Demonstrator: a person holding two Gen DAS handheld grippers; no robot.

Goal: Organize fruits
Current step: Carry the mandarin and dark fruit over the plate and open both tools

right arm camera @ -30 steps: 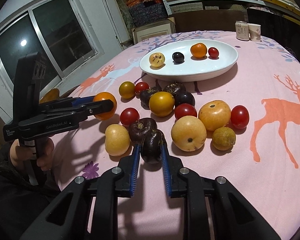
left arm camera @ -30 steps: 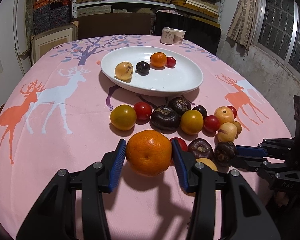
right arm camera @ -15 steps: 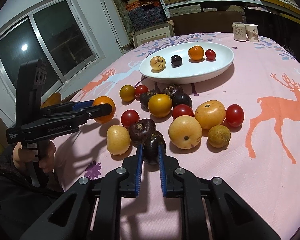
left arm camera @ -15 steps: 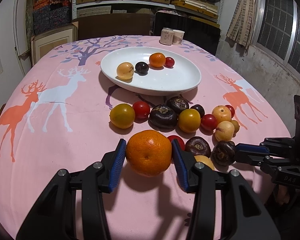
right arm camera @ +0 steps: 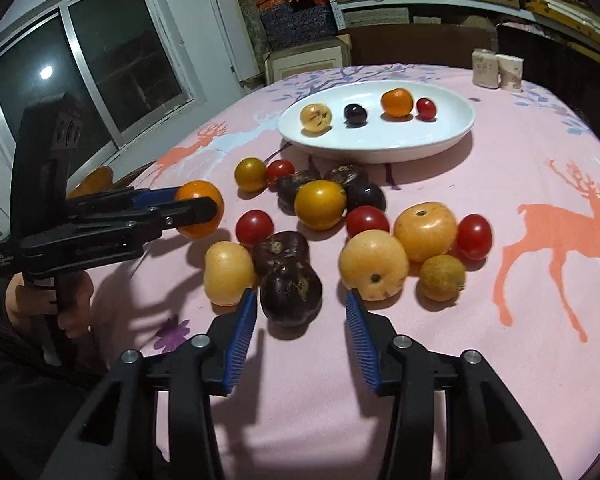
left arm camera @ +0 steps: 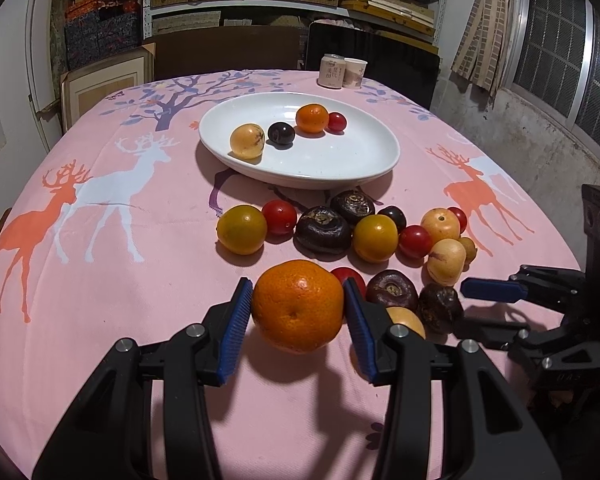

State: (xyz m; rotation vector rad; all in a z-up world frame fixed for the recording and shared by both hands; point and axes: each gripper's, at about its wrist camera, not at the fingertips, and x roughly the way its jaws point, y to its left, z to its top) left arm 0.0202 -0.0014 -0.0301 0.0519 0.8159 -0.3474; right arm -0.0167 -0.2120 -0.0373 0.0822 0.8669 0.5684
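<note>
My left gripper [left arm camera: 298, 322] is shut on a large orange [left arm camera: 298, 306] and holds it above the pink cloth; it also shows in the right wrist view [right arm camera: 200, 208]. My right gripper [right arm camera: 300, 320] is open, with a dark purple fruit [right arm camera: 291, 294] lying on the cloth between its fingers, nearer the left one. The same fruit [left arm camera: 440, 308] shows in the left wrist view by the right gripper [left arm camera: 490, 306]. A white oval plate [left arm camera: 340, 168] at the back holds several fruits. Several loose fruits lie in a cluster [left arm camera: 374, 238] in front of the plate.
A can and a paper cup [left arm camera: 342, 72] stand at the table's far edge. Shelves with boxes and a dark chair stand behind the table. A window [right arm camera: 88, 80] is on the left in the right wrist view. The table's edge drops off close on the right.
My right gripper was shut on the dark purple fruit and has opened; the fruit now lies loose on the cloth. My left gripper still holds the orange, almost still.
</note>
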